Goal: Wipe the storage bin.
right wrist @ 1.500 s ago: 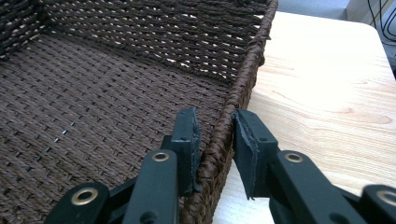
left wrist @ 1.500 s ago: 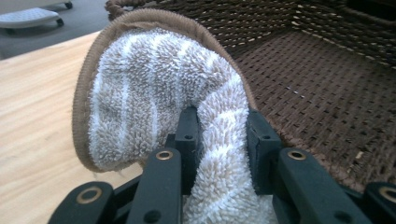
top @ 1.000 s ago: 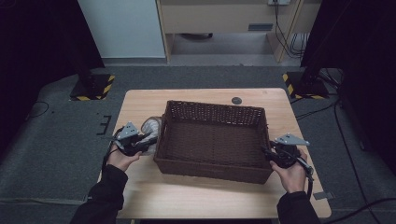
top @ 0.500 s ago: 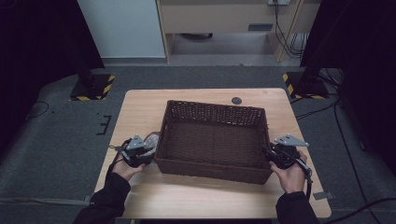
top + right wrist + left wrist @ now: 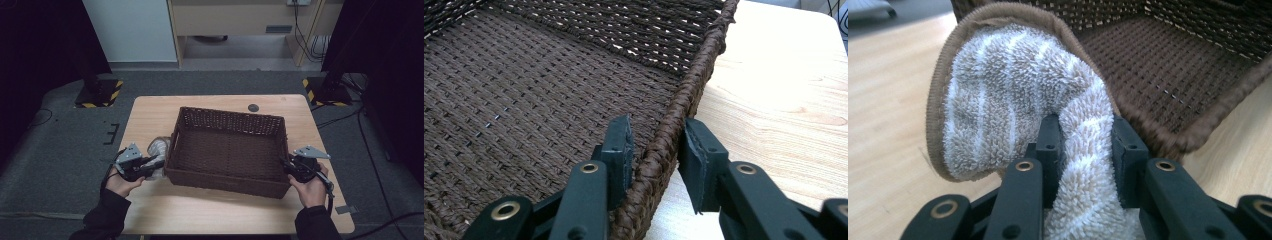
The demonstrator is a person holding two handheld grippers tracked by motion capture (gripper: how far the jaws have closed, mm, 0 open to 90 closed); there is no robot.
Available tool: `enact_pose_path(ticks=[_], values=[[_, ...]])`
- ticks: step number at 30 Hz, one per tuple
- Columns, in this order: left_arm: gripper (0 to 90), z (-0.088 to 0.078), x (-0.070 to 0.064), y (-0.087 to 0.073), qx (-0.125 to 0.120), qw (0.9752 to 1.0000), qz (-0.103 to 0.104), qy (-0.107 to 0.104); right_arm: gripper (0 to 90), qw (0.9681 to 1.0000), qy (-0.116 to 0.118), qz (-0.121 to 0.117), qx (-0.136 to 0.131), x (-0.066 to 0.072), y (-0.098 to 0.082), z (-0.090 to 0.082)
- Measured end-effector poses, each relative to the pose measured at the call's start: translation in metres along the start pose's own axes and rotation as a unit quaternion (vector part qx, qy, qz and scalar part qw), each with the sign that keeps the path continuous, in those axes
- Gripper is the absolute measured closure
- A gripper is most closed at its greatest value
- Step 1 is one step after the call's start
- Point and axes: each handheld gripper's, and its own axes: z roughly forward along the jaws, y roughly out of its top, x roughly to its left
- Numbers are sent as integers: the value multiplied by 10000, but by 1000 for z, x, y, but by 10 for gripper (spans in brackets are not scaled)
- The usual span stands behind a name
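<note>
Currently the left gripper (image 5: pixel 150 164) is clenched on a fluffy beige-and-white striped towel with brown trim (image 5: pixel 1013 105), hanging just outside the dark brown woven wicker basket (image 5: pixel 227 150) at its 9 o'clock wall, above the light wooden worktop (image 5: pixel 210 215). Right gripper (image 5: pixel 655 145) straddles the 3 o'clock rim, fingers just closing, apparently not yet pressing. Next, I judge: lift the towel over the rim and release inside.

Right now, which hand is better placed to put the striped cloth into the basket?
The left. The left gripper is shut on the striped cloth beside the basket wall. The right gripper straddles the opposite rim and holds no cloth.
</note>
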Motion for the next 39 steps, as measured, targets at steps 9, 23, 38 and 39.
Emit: enact_pose_path(ticks=[9, 23, 38, 39], values=[[698, 22, -3, -18, 553, 9984, 49, -86, 665, 10000, 13, 6, -3, 0, 0, 0], [698, -22, -9, 1, -175, 9997, 35, -134, 664, 10000, 18, 14, -2, 0, 0, 0], [698, 4, -18, -31, 620, 9980, -32, -98, 663, 10000, 27, 27, -18, 0, -1, 0], [697, 2, -17, -30, 589, 9982, -50, -79, 663, 10000, 30, 29, -19, -1, -1, 0]])
